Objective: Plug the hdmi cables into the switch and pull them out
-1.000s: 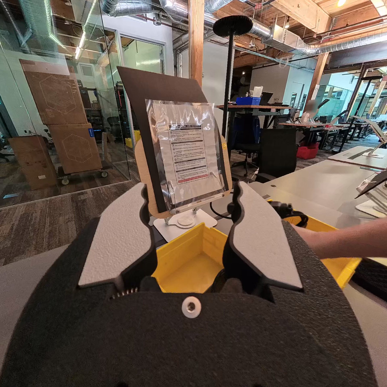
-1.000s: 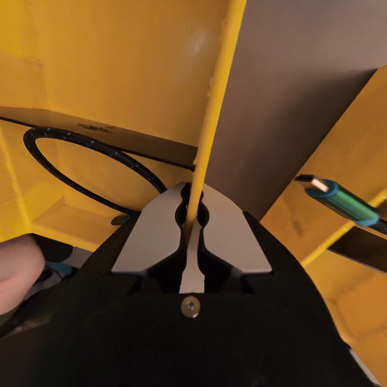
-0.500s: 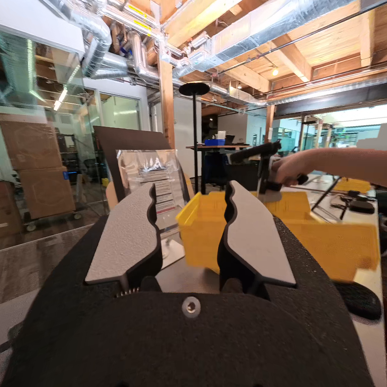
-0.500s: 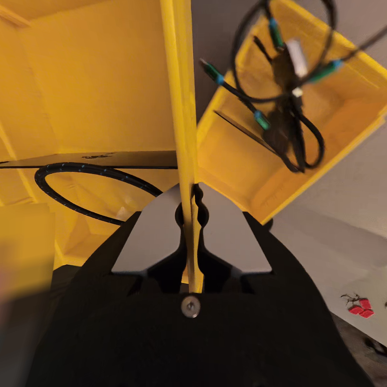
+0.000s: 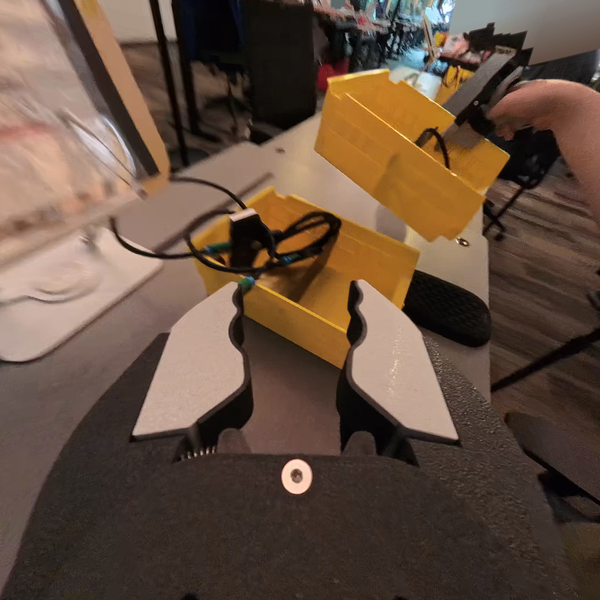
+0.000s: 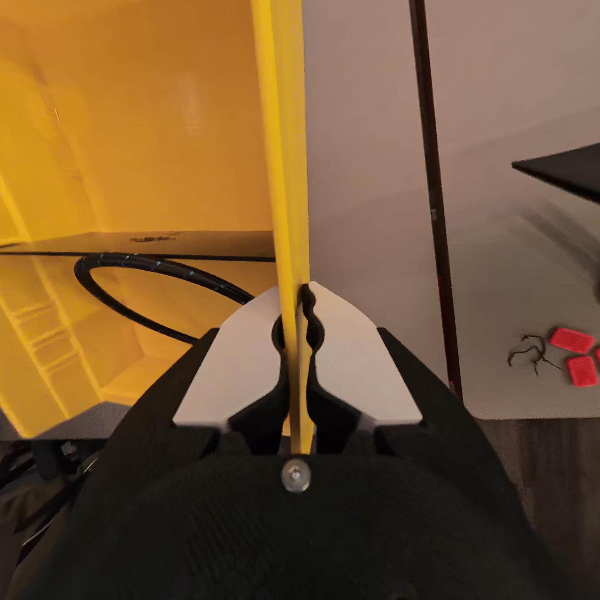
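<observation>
The HDMI cables (image 5: 292,240) lie as a loose black tangle inside a yellow bin (image 5: 367,256) standing on the grey table (image 5: 292,168); their plugs have green and blue sleeves. In the middle of the tangle sits the switch (image 5: 245,237), a small dark box with a pale top (details are blurred). One more black braided cable (image 6: 156,289) curves inside the second, lifted yellow bin (image 5: 389,168).

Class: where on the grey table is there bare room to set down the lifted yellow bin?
Bare table lies behind the resting bin, under the lifted bin that the right gripper holds. Another patch lies between the left gripper and the white stand base. The resting bin is crowded with cables.
</observation>
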Tool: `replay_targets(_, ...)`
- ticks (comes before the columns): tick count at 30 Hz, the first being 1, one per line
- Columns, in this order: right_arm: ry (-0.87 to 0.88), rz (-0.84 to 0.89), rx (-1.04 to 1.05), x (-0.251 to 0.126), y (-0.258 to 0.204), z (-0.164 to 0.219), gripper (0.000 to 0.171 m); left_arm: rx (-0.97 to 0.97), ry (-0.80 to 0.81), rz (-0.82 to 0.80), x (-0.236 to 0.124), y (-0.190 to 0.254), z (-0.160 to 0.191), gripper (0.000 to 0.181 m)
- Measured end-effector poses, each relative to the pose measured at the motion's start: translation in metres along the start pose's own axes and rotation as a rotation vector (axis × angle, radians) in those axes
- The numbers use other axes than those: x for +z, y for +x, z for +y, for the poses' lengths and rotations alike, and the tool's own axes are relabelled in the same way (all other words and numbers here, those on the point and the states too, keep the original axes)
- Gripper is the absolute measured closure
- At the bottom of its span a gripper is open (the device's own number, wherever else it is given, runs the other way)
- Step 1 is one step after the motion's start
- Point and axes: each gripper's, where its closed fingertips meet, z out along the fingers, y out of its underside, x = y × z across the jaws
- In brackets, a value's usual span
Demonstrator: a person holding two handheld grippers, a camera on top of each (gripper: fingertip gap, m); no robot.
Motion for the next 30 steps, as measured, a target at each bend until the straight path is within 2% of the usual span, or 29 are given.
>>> replay_targets(4,-0.06,-0.041,0.043,0.063,0.022,0.009,0.165,-0.079,-0.164,-0.011,0.063,-0.002,0.054,0.116)
replay_targets(9,-0.156,0.013,0.0,0.105,0.025,0.007,0.164,-0.058,-0.329,-0.138,0.105,-0.012,0.078,0.114)
replay_targets(11,-0.213,-0.032,0.014,0.115,0.013,0.014,0.163,-0.094,-0.427,-0.135,0.113,-0.007,0.084,0.115)
replay_targets(14,-0.141,-0.168,0.043,0.122,-0.013,0.008,0.156,-0.146,-0.622,-0.136,0.119,0.004,0.104,0.126)
replay_targets(17,-0.034,-0.17,0.047,0.128,-0.026,-0.002,0.156,-0.216,-0.782,-0.206,0.117,0.004,0.114,0.136)
replay_targets(22,-0.103,-0.127,-0.108,0.129,-0.028,0.004,0.16,-0.31,-0.968,-0.333,0.11,-0.005,0.124,0.134)
replay_targets(25,-0.106,-0.163,-0.129,0.127,-0.027,0.005,0.158,-0.377,-1.096,-0.308,0.111,0.002,0.132,0.149)
replay_targets(27,-0.107,-0.171,-0.161,0.127,-0.027,0.006,0.157,-0.433,-1.176,-0.304,0.11,0.006,0.139,0.15)
replay_targets(30,-0.109,-0.184,-0.188,0.126,-0.026,0.007,0.155,-0.555,-1.202,-0.299,0.107,0.009,0.141,0.163)
